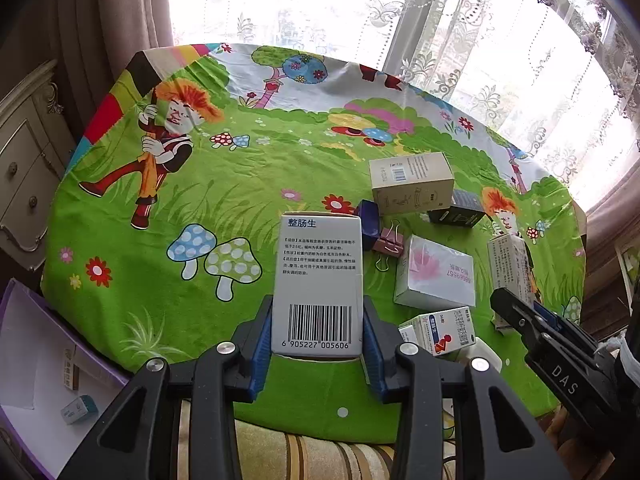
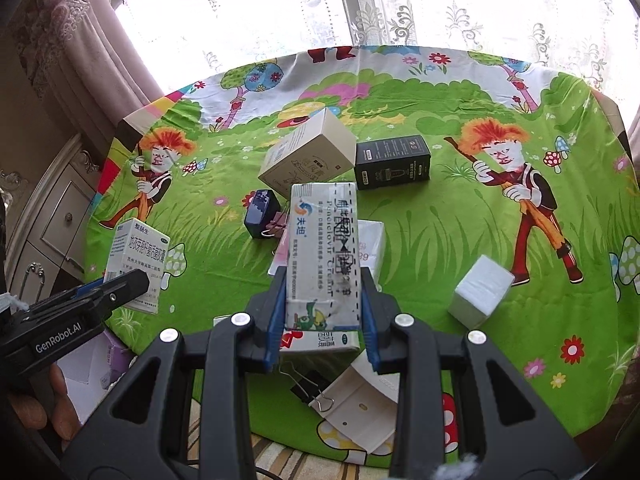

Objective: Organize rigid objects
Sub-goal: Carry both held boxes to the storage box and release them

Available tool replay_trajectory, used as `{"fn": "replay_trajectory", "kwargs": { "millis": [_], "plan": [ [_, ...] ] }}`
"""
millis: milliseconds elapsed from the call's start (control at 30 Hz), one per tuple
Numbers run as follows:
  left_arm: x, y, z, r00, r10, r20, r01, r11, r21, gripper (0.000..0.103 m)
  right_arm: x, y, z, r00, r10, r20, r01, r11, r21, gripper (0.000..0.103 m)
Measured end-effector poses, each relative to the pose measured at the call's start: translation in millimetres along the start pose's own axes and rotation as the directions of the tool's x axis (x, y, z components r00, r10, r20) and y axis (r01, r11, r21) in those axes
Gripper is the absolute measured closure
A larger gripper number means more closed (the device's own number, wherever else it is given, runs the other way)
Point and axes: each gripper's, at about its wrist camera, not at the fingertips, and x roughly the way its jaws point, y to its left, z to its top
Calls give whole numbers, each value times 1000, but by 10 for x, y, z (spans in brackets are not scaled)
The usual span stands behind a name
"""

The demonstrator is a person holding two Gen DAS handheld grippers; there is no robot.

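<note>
Holding one medicine box in each gripper above the cartoon tablecloth (image 1: 160, 208).
My left gripper (image 1: 318, 332) clamps the barcode box (image 1: 318, 280); my right gripper (image 2: 324, 300) clamps the cream box (image 2: 324, 252), both upright between blue pads.

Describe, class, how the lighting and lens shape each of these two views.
Left wrist view: the window is blown out white, the table edge bows under fisheye, yet the barcode box reads sharp. Right wrist view: same backlit glare, curved edges, dark corners; print on the cream box looks smeared.

The barcode box (image 1: 318, 284) sits left of the binder clip (image 1: 389, 242) — other boxes (image 1: 434, 272) lie right, on the tablecloth (image 1: 200, 184).
</note>
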Motion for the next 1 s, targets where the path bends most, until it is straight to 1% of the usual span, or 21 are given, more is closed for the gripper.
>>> {"fn": "replay_trajectory", "kwargs": {
  "millis": [133,300,500,733,800,1000],
  "plan": [
    [-110,134,-62,999,-34,8,34,999,-22,63,-96,194,-10,1000,3,14,-3,1000,-31,66],
    [-326,277,-132,997,-57,56,59,998,-36,63,-267,430,-37,999,28,31,-27,998,-60,66],
    [-603,519,-220,992,-56,116,63,996,-58,63,-451,811,-132,997,69,36,-65,991,-120,66],
    [-912,991,-362,987,-4,161,24,992,-120,62,-639,1275,-260,990,137,31,-128,972,-198,66],
    [-1006,1132,-412,984,22,175,3,990,-140,62,-683,1394,-293,988,152,29,-142,965,-219,66],
    [-1200,1574,-594,980,80,185,-43,980,-195,62,-779,1777,-429,977,212,0,-203,935,-290,66]
  ]
}}
